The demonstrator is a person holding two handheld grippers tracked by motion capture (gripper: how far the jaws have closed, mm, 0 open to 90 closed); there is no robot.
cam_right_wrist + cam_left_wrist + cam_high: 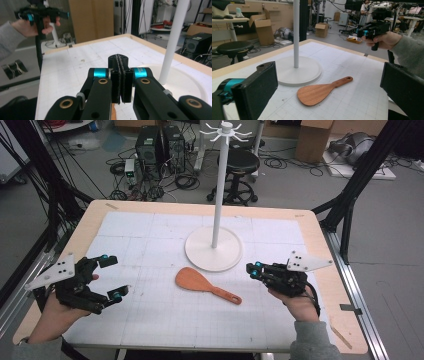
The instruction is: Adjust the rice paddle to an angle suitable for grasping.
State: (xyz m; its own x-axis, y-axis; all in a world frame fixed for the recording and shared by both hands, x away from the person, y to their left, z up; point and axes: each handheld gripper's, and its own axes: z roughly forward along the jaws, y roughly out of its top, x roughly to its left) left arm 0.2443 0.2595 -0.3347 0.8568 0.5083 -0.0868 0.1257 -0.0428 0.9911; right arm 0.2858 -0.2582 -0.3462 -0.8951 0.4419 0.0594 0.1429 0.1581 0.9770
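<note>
High view overhead, facing forward; gripper views low, facing inward, sharing stand (215, 195).

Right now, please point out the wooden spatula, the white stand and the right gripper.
wooden spatula (196, 280), high view, on its flat blade.
white stand (202, 254), high view, on its round base.
right gripper (251, 269), high view, at its shut jaw tips.

A wooden rice paddle (206, 285) lies flat on the gridded mat, blade toward the stand's base.

one wooden spatula (206, 285), one white stand (215, 247), two tools: left tool (107, 278), right tool (253, 269)
</note>
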